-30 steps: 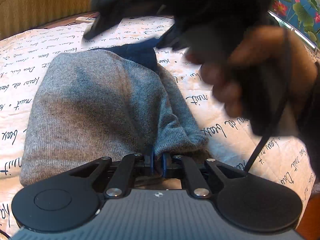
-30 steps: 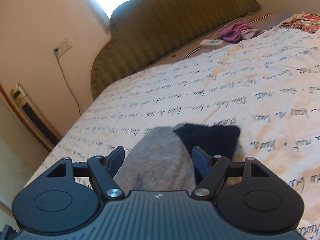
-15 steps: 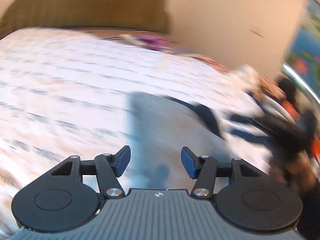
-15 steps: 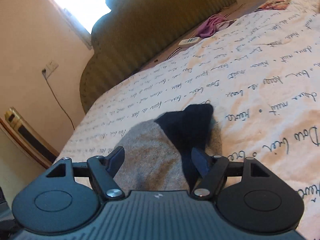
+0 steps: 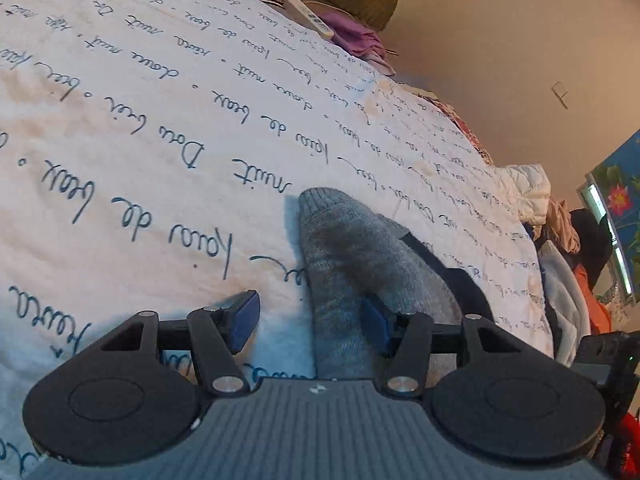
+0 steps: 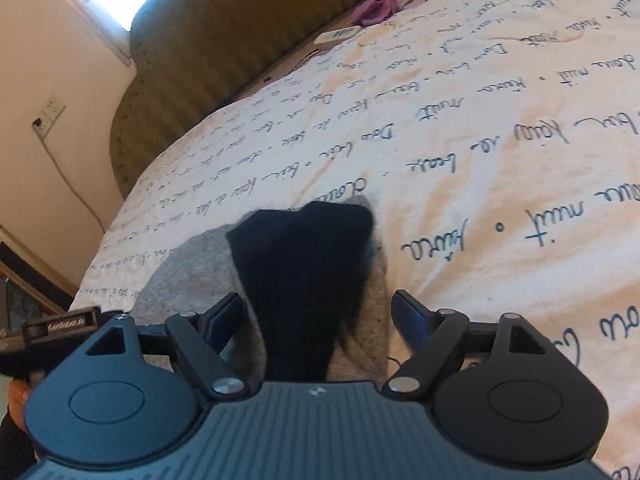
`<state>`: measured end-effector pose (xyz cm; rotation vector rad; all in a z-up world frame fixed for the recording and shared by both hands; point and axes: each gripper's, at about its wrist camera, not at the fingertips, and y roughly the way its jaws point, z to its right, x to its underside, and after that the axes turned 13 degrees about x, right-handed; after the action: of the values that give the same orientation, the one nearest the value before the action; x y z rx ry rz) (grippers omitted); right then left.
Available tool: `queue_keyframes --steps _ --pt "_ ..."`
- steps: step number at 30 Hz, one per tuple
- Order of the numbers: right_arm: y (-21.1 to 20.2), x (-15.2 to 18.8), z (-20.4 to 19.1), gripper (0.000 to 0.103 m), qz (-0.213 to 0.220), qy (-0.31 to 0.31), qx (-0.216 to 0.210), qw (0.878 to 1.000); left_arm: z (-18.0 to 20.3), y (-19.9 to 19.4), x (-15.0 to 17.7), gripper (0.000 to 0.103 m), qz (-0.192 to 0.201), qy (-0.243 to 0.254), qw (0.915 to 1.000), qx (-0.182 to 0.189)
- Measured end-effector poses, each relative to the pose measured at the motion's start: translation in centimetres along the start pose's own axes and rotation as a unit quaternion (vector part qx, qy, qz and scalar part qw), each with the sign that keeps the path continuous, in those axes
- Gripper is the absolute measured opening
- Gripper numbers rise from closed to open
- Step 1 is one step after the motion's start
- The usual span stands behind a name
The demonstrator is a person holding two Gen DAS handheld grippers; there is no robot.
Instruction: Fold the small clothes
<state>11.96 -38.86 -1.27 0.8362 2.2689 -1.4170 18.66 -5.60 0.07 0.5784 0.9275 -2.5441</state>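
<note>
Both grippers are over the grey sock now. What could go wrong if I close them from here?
1. The left gripper straddles only the grey sock's edge, its right pad over the knit; closing may pinch the bedsheet too.
2. The right gripper is open around the dark cuff; it might lift only that layer and undo the fold.
3. The other gripper's body shows close at each view's edge, so the two could collide.

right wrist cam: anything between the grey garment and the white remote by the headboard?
No. In the right wrist view, only bare script-printed bedsheet lies between the grey garment and the white remote.
</note>
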Motion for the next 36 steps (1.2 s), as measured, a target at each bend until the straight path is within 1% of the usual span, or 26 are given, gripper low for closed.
queue_keyframes --steps 1,2,4,7,9,10,11,12,14,16,17,18,19,20,21,22,23,24,25,26,27,28,29,32,33,36 --pt "0.1 0.1 0.0 0.054 -0.001 -0.002 -0.005 1.0 0.1 0.2 -0.1 0.056 -0.002 0.005 0.9999 0.01" --pt "0.2 0.2 0.0 0.044 0.0 -0.005 -0.008 1.0 0.2 0.3 -0.1 0.055 -0.002 0.01 0.9998 0.02" --pt "-0.3 0.4 0.1 0.04 0.008 -0.014 -0.009 1.0 -0.3 0.2 -0.1 0.055 0.005 -0.006 0.999 0.045" --pt "-0.4 0.5 0.7 0.04 0.005 -0.004 -0.024 1.0 -2.4 -0.8 0.5 0.056 0.012 -0.056 0.9951 0.08" --pt "-0.2 0.3 1.4 0.041 -0.001 0.01 -0.038 0.999 -4.0 -1.4 0.9 0.056 0.018 -0.096 0.9889 0.112" --pt "-0.1 0.2 1.7 0.045 -0.004 0.021 -0.044 0.999 -4.6 -1.7 0.9 0.056 0.024 -0.115 0.9841 0.133" --pt "0.1 0.2 2.0 0.051 -0.009 0.033 -0.053 0.998 -5.0 -1.9 1.0 0.058 0.028 -0.128 0.9797 0.152" --pt "0.3 0.2 2.5 0.054 -0.012 0.047 -0.064 0.997 -5.2 -1.8 0.9 0.062 0.027 -0.135 0.976 0.169" --pt "0.6 0.3 3.1 0.063 -0.015 0.066 -0.085 0.994 -4.9 -1.4 0.5 0.064 0.02 -0.138 0.971 0.195" --pt "0.7 0.2 3.2 0.068 -0.017 0.073 -0.098 0.992 -4.3 -1.2 0.1 0.064 0.025 -0.133 0.9664 0.219" --pt "0.7 0.2 3.2 0.068 -0.017 0.075 -0.097 0.992 -3.9 -1.0 -0.2 0.066 0.028 -0.129 0.9666 0.219" --pt "0.8 0.2 3.1 0.068 -0.018 0.072 -0.094 0.993 -3.5 -0.6 -0.4 0.066 0.026 -0.124 0.971 0.203" --pt "0.8 0.2 2.9 0.068 -0.019 0.066 -0.091 0.993 -3.2 0.0 -0.5 0.065 0.015 -0.119 0.978 0.171" --pt "0.8 0.2 2.8 0.068 -0.021 0.061 -0.088 0.994 -3.1 1.1 -0.6 0.064 -0.003 -0.118 0.9839 0.134" --pt "0.9 0.2 2.6 0.068 -0.023 0.056 -0.086 0.994 -3.1 2.0 -0.5 0.056 -0.014 -0.113 0.9862 0.12" --pt "0.9 0.1 2.5 0.068 -0.025 0.053 -0.086 0.995 -3.0 2.4 -0.5 0.052 -0.013 -0.103 0.9884 0.111" --pt "1.0 0.1 2.3 0.067 -0.026 0.05 -0.084 0.995 -2.7 2.6 -0.5 0.043 -0.012 -0.096 0.99 0.103" --pt "1.0 0.1 2.1 0.062 -0.027 0.045 -0.077 0.996 -2.4 2.7 -0.6 0.036 -0.01 -0.092 0.9914 0.092" --pt "1.1 0.0 1.8 0.041 -0.032 0.034 -0.068 0.997 -1.9 2.6 -0.5 0.034 -0.007 -0.081 0.993 0.085" --pt "1.0 0.1 1.5 0.033 -0.035 0.028 -0.067 0.997 -1.3 2.3 -0.4 0.031 -0.002 -0.063 0.9951 0.077" --pt "0.7 0.2 1.1 0.032 -0.029 0.024 -0.064 0.997 -0.7 1.9 -0.2 0.028 0.004 -0.048 0.9966 0.067" --pt "0.2 0.2 0.5 0.03 -0.021 0.014 -0.062 0.998 -0.4 1.3 -0.1 0.027 0.009 -0.043 0.9968 0.067" --pt "-0.3 0.3 -0.1 0.029 -0.013 0.006 -0.062 0.998 -0.2 0.5 -0.1 0.026 0.014 -0.041 0.9965 0.072" --pt "-1.3 0.1 -1.9 0.029 -0.001 0.006 -0.084 0.996 0.0 -2.8 -0.7 0.023 0.028 -0.036 0.9953 0.086" --pt "-1.4 -0.1 -2.7 0.029 0.001 0.005 -0.096 0.995 0.0 -3.9 -1.3 0.023 0.03 -0.029 0.9955 0.084" --pt "-0.4 -0.8 -5.1 0.028 0.0 0.011 -0.132 0.991 -0.5 -5.8 -3.2 0.023 0.038 -0.007 0.9981 0.049"
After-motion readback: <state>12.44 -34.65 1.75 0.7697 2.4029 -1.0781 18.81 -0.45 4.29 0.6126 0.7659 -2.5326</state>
